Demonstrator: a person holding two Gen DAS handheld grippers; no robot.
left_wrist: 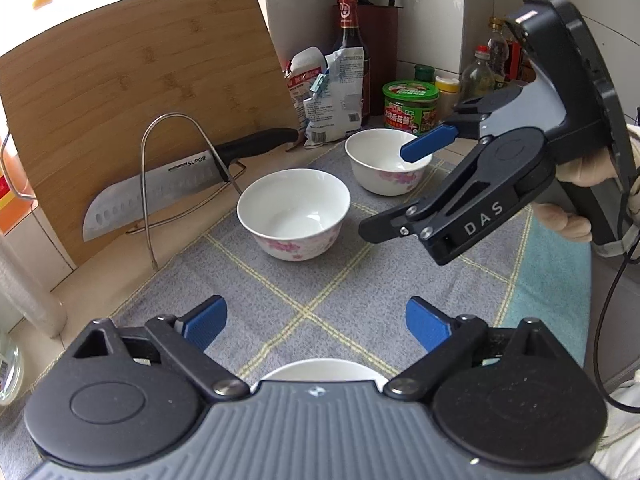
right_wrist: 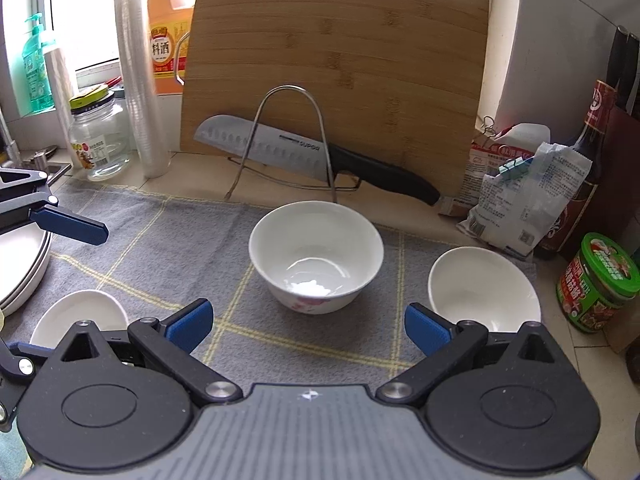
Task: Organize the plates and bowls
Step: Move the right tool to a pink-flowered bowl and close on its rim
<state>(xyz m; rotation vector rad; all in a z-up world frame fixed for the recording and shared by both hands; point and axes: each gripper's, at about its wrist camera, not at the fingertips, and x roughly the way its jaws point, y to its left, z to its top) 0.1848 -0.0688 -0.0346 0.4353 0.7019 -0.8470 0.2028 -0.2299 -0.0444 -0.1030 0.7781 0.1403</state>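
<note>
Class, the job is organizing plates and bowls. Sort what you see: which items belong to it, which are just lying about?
Belongs:
middle bowl
right bowl
left bowl
stacked plates

Lying about:
knife
cutting board
green-lidded jar
sauce bottle
glass jar

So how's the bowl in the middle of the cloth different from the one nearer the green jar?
The middle bowl stands in front of the knife; the right bowl stands beside the green jar. The middle bowl's pink flowers show in the right wrist view; the right bowl's don't. Both are white, upright and empty.
</note>
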